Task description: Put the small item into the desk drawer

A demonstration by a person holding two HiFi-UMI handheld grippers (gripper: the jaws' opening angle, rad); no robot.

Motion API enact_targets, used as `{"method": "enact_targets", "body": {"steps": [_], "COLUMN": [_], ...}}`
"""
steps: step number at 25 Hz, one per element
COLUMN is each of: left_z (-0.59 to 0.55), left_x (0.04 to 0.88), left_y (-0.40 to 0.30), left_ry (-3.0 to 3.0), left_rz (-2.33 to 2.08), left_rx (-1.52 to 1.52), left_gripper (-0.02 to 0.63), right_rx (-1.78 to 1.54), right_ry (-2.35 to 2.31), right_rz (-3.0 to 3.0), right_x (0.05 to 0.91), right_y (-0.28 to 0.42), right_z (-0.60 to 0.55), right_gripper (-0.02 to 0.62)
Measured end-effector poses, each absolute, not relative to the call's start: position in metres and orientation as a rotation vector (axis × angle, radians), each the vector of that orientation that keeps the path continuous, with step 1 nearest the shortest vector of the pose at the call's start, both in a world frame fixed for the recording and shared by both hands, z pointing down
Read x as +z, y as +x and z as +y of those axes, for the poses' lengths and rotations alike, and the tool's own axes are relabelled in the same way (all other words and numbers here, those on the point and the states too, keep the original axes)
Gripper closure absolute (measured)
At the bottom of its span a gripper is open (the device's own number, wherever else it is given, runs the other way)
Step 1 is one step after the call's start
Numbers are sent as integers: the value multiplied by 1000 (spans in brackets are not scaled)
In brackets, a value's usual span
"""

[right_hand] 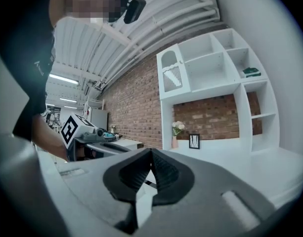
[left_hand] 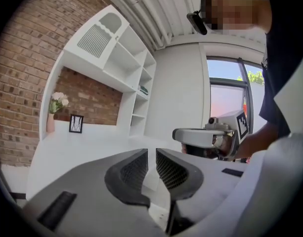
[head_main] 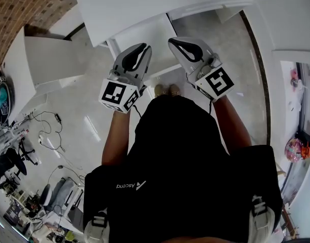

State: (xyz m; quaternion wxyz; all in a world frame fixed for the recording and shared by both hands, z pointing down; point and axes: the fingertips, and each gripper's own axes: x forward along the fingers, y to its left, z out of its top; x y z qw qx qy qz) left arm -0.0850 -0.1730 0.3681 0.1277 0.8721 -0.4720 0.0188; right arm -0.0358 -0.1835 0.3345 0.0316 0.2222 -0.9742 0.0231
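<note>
1. At ten o'clock in the head view a red-brown brick wall (head_main: 23, 9) closes off the room. A broad white desk (head_main: 124, 4) runs from it across twelve o'clock. The person faces it squarely, probably because the work is there.
2. In the left gripper view, at nine o'clock, a pinkish vase of pale flowers (left_hand: 54, 113) and a black-framed picture (left_hand: 76, 124) stand at the back of the desk. Above them is a white open shelf unit (left_hand: 124, 58). Set against the wall like this, they leave the front of the top free.
3. The left gripper (head_main: 138, 53), a white two-jaw tool with black ribbed pads (left_hand: 136, 171), is held at eleven o'clock from the person's chest and points at the desk. Its jaws are released, a narrow slit apart, with nothing between them.
4. A flat white panel (head_main: 144, 39) sits below the desk edge at twelve o'clock, just ahead of both tools. I cannot tell whether it belongs to the drawer.
5. The right gripper (head_main: 187, 47), a matching white tool, is held at one o'clock, level with its partner. Its jaws are clenched tip to tip on nothing.
6. The small item appears in no view: neither tool carries it, and it is not on the visible part of the desk. With both tools raised side by side and empty, this looks like a ready stance. The item has yet to be found and the drawer has yet to be opened.
</note>
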Motion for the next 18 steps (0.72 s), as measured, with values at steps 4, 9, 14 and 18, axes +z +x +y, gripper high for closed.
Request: {"method": "enact_targets", "body": {"steps": [4,9,14,18], "left_z": [-164,-152,-139,-129], "left_x": [323,283,262,249], "left_y": [-82,-83,-81,-74], "left_ry": [2597,2667,2708,2739], "left_rz": [-1416,-1470,-1506,-1518], "left_rx": [-34,-104,-125,-136], "left_gripper": [565,581,606,607], "right_rx": [24,-16,-57,-29], "right_ry": [665,627,598,593], "right_rz": [-3069,-3125,-3156,-3162], "right_x": [311,285,269,259], "right_y": [-40,-49,-50,-49], "right_z": [-173,-157,-139,-126], "right_gripper": [595,595,595,595]}}
